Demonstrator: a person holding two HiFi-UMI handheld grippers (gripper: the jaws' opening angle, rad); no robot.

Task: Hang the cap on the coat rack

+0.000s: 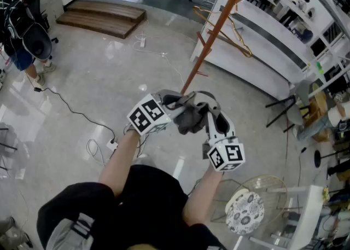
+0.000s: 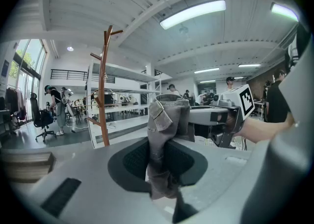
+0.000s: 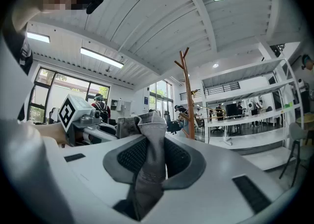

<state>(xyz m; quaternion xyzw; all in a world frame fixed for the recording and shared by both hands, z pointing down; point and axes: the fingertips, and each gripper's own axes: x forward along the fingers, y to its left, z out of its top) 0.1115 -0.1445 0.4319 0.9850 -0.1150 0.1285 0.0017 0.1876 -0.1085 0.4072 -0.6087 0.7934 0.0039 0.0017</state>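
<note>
A grey cloth cap [image 1: 190, 116] hangs bunched between my two grippers, above the floor. My left gripper [image 1: 174, 104] is shut on one edge of it; in the left gripper view the fabric [image 2: 164, 135] is pinched between the dark pads. My right gripper [image 1: 211, 115] is shut on the other edge, the cloth [image 3: 149, 161] folded between its pads. The brown wooden coat rack [image 1: 210, 35] rises just beyond the cap, with bare pegs [image 2: 109, 34] at its top. It stands left of centre in the left gripper view and right of centre as coat rack [image 3: 186, 95] in the right gripper view.
A wire hanger [image 1: 232, 33] hangs on the rack. White shelving [image 1: 268, 52] runs behind it on the right. A wooden step platform [image 1: 101, 16] lies far left, with cables [image 1: 82, 115] on the floor. A person [image 1: 24, 41] stands at the left edge. A patterned round stool [image 1: 244, 210] is near right.
</note>
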